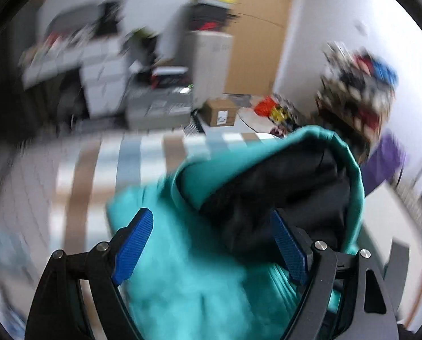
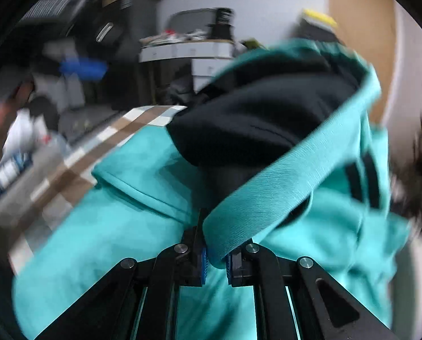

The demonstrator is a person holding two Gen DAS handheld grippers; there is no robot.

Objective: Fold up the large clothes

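The teal hooded garment [image 1: 188,277] with a black lining [image 1: 282,187] lies bunched on a surface covered with a checked cloth [image 1: 97,170] in white, brown and grey-blue squares. In the left wrist view its hood opening gapes upward, the teal rim [image 1: 350,170] arching over the dark lining, and the rest of the fabric spreads down toward the camera.

The left gripper [image 1: 211,243] is released: its blue ribbed pads [image 1: 134,246] stand wide apart with teal cloth seen between them, and neither pad presses on it. To its left the checked cloth lies bare up to the far edge of the surface, which gives free room on that side. To the right, a patterned multicolour heap [image 1: 355,99] and something purple [image 1: 386,158] stand close behind the hood.

The right gripper [image 2: 217,263] is clenched on a ribbed teal band [image 2: 282,187] of the garment, the hem or hood edge; which one I cannot tell. The band runs up and right from the nearly closed pads, pulled taut across the black lining [image 2: 256,119]. Left of the garment a strip of checked cloth [image 2: 77,170] stays uncovered along the surface's edge, and beyond that edge is blurred clutter.

Farther back are a cardboard box [image 1: 219,112], pale drawers [image 1: 103,79] and a tan door [image 1: 256,28], all smeared by motion.
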